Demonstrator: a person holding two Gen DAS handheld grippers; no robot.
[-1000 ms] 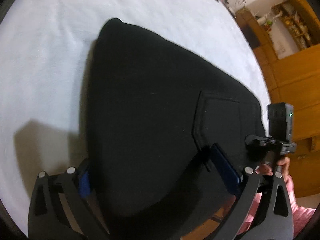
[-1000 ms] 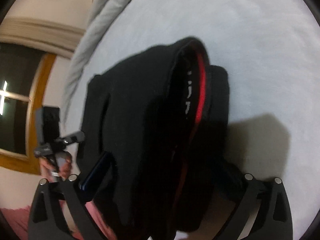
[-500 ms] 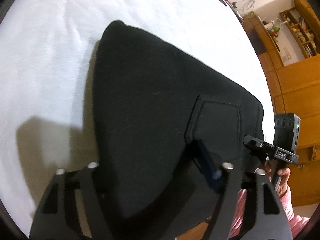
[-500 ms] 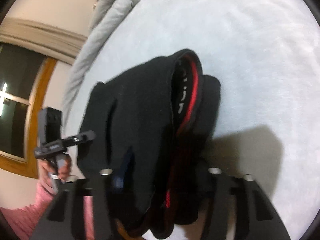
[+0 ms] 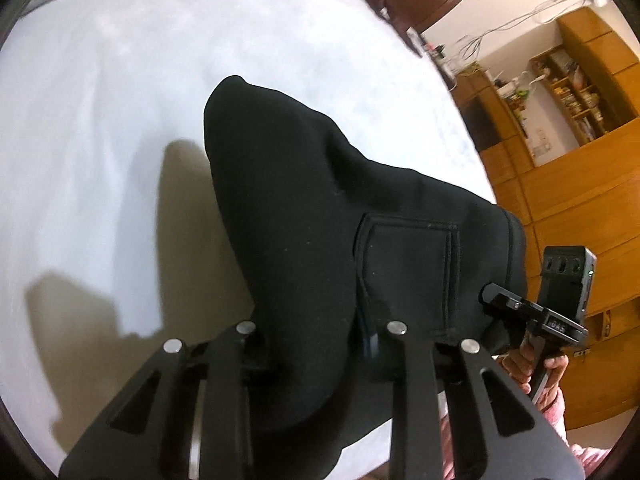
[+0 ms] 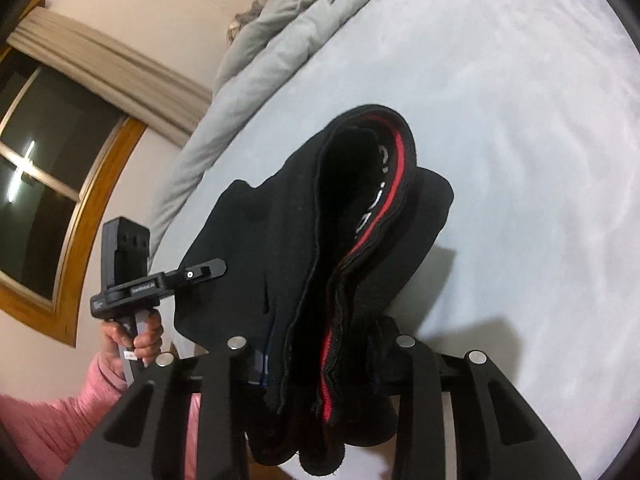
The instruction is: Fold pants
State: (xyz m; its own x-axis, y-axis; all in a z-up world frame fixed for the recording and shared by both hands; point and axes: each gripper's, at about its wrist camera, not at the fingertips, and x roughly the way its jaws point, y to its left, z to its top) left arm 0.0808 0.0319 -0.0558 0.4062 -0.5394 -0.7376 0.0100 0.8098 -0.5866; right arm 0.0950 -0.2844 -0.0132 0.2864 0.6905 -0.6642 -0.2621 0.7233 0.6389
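Observation:
The black pants (image 5: 320, 216) are folded into a thick bundle and held up above the white bed (image 5: 100, 100). A back pocket (image 5: 408, 264) faces the left wrist camera. My left gripper (image 5: 316, 340) is shut on the near edge of the bundle. In the right wrist view the pants (image 6: 320, 248) show their stacked edges and a red waistband stripe (image 6: 384, 216). My right gripper (image 6: 320, 356) is shut on that end. The left gripper (image 6: 132, 276) shows at the far side of the bundle.
A grey duvet (image 6: 288, 40) is bunched along the far edge of the bed (image 6: 520, 120). Wooden cabinets and shelves (image 5: 580, 120) stand beyond the bed's right side. A window (image 6: 36, 184) is in the wall. The person's pink sleeve (image 6: 52, 412) is at lower left.
Both grippers have closed from wide open onto the near edge of the pants. The bundle has lifted off the bed, and its shadow has separated from it.

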